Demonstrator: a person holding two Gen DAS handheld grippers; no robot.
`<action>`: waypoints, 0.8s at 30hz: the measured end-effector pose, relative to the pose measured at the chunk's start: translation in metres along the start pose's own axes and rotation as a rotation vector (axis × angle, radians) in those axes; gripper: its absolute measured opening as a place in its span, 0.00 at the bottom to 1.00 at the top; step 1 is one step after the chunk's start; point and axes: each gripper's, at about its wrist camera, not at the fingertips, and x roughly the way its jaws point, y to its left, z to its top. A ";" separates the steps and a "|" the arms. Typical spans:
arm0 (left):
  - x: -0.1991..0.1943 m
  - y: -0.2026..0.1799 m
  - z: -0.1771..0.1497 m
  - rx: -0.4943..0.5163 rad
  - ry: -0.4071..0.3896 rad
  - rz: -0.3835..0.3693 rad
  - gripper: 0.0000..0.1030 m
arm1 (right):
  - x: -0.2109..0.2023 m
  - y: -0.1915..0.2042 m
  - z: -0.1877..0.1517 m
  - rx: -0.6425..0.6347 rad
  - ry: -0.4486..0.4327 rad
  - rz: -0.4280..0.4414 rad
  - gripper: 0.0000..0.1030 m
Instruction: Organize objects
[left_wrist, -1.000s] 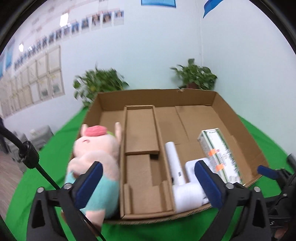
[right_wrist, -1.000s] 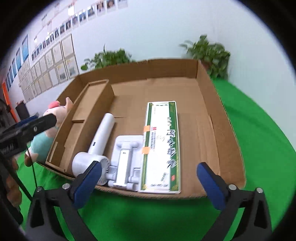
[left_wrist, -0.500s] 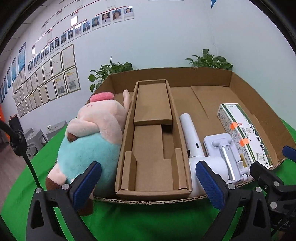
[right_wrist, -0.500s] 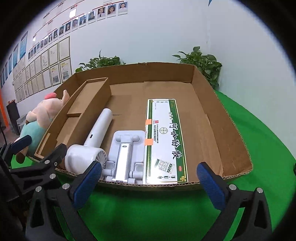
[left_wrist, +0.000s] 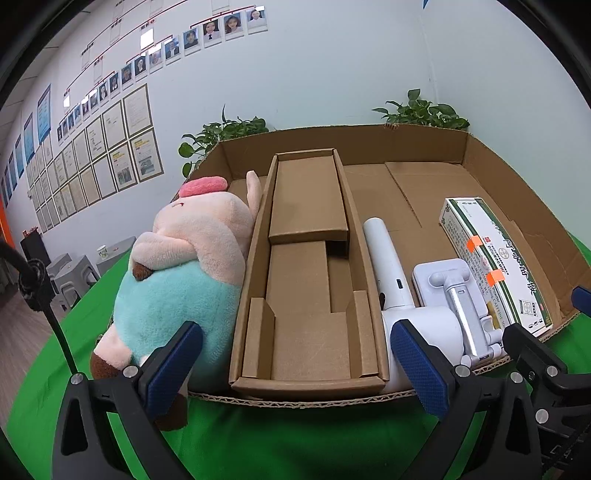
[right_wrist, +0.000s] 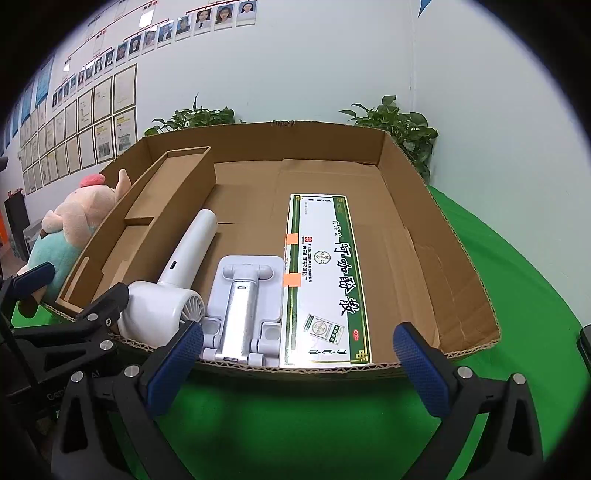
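A shallow cardboard box (left_wrist: 517, 192) (right_wrist: 461, 258) lies on the green cloth. Its left part holds a pink and teal plush pig (left_wrist: 184, 273) (right_wrist: 70, 225), beside a brown cardboard insert (left_wrist: 310, 266) (right_wrist: 147, 225). To the right lie a white handheld fan (left_wrist: 391, 266) (right_wrist: 177, 280), a white folding stand (left_wrist: 461, 299) (right_wrist: 243, 295) and a green-and-white carton (left_wrist: 495, 254) (right_wrist: 325, 273). My left gripper (left_wrist: 295, 369) is open in front of the box's near edge, holding nothing. My right gripper (right_wrist: 297, 365) is open too, just before the stand and carton.
Green cloth (right_wrist: 517, 288) covers the table around the box. Potted plants (left_wrist: 421, 110) (right_wrist: 399, 125) stand behind the box against a pale wall. Framed papers (left_wrist: 110, 155) hang on the left wall. A black cable (left_wrist: 48, 302) hangs at the left.
Both grippers have dropped and drawn back toward the box's near edge, so the box now looks larger and flatter. The plush pig and the other items stay where they were.
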 end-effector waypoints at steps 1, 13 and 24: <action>0.000 0.000 0.000 0.000 0.000 0.000 1.00 | 0.000 0.000 0.000 0.000 0.000 0.000 1.00; 0.002 -0.001 0.000 0.003 0.000 0.002 1.00 | 0.000 0.000 0.001 0.004 -0.001 0.005 1.00; 0.003 -0.001 0.001 0.002 -0.001 0.002 1.00 | 0.000 0.001 0.000 0.004 -0.001 0.003 1.00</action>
